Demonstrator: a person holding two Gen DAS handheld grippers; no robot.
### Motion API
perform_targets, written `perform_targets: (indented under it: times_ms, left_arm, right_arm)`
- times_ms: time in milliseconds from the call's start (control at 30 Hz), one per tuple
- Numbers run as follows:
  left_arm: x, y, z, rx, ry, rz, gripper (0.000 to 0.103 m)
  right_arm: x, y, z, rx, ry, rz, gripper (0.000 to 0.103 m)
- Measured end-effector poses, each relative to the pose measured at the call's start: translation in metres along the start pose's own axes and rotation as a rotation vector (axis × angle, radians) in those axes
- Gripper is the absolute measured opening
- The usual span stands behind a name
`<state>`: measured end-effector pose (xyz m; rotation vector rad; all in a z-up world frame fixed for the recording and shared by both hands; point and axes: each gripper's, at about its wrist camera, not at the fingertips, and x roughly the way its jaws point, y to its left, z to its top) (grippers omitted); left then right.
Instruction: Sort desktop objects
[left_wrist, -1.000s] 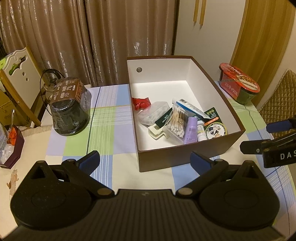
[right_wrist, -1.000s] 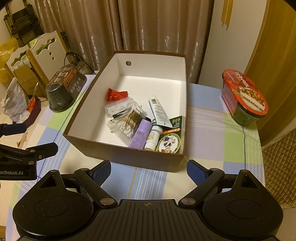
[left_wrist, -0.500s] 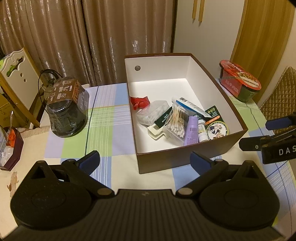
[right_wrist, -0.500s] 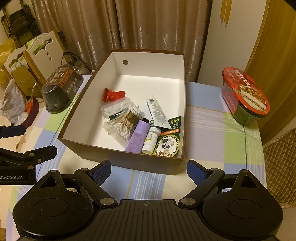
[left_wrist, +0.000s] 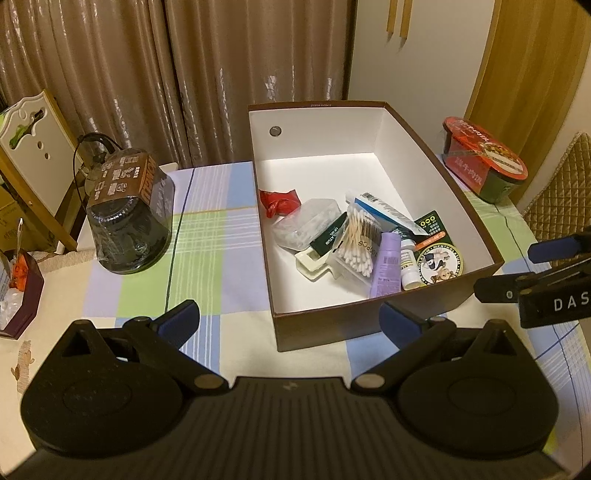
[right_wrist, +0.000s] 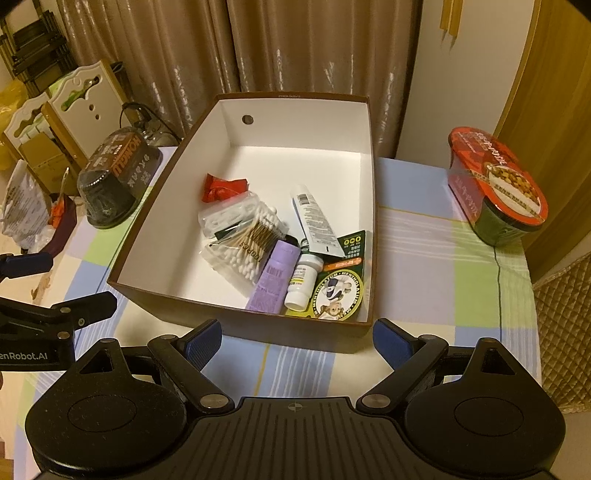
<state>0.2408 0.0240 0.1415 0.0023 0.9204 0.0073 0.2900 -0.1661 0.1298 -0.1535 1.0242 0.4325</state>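
While both the left gripper (left_wrist: 290, 319) and the right gripper (right_wrist: 297, 338) hang released and empty just before the brown box (right_wrist: 236, 325), the cotton swabs (right_wrist: 243, 247), purple bottle (right_wrist: 275, 275) and tube (right_wrist: 316, 221) lie inside it.

Table w/ checked cloth (left_wrist: 207, 236) (blue, green, cream squares) carries everything. Brown box (left_wrist: 369, 325), white inside, sits mid-table, open top. Left of it, well apart: dark plastic-wrapped tub (left_wrist: 129, 214) w/ brown label, tipped on its side. Right of box, near far right corner: red-lidded instant bowl (right_wrist: 495, 184), tilted. Off the table's left edge: small dark red container (left_wrist: 22, 295), partly cut off; can't tell what it rests on.
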Motion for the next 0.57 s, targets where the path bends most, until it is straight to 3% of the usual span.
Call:
perform_targets:
  times_ms: [567]
  left_arm:
    - [0.009, -0.001, 0.002, 0.01, -0.016, -0.018, 0.102]
  right_arm:
    - [0.011, -0.004, 0.0, 0.01, 0.012, 0.002, 0.091]
